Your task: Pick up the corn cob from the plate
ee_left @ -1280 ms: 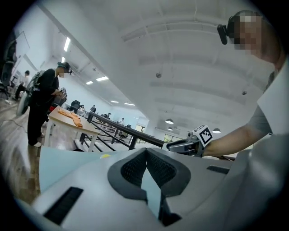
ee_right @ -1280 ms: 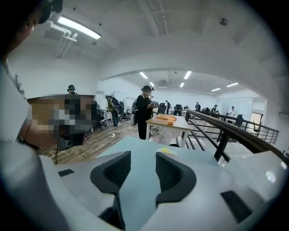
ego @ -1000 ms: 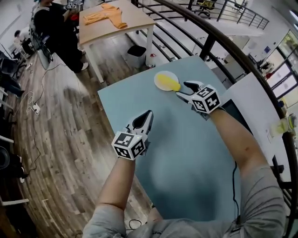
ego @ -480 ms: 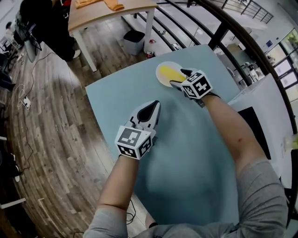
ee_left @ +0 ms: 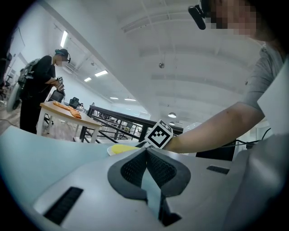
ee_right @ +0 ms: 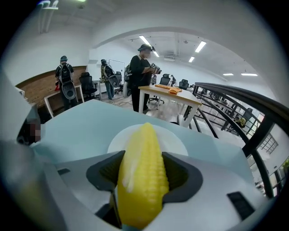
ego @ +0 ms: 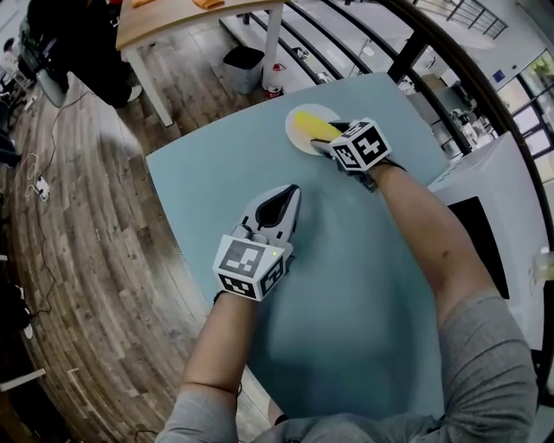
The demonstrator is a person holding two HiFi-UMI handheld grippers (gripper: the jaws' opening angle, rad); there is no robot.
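A yellow corn cob (ee_right: 143, 180) lies on a small white plate (ee_right: 178, 143) at the far end of the pale blue table (ego: 363, 285). My right gripper (ee_right: 144, 168) is tilted down over the plate, its jaws closing, and both dark pads touch the cob's sides. From the head view the cob (ego: 312, 125) pokes out beyond the right gripper (ego: 325, 144) onto the plate (ego: 299, 134). My left gripper (ego: 289, 194) hovers level over the table's middle, shut and empty; in the left gripper view its tips (ee_left: 146, 151) meet.
A wooden table (ego: 164, 22) with an orange cloth stands beyond the blue table, with a bin (ego: 241, 60) beside it. A black railing (ego: 415, 43) runs along the right. Several people (ee_right: 142, 76) stand far off. A white desk (ego: 511, 225) is at the right.
The right gripper has come down from beside the plate onto it, and the corn cob now sits between its jaws. The left gripper has shifted a little forward and lower.
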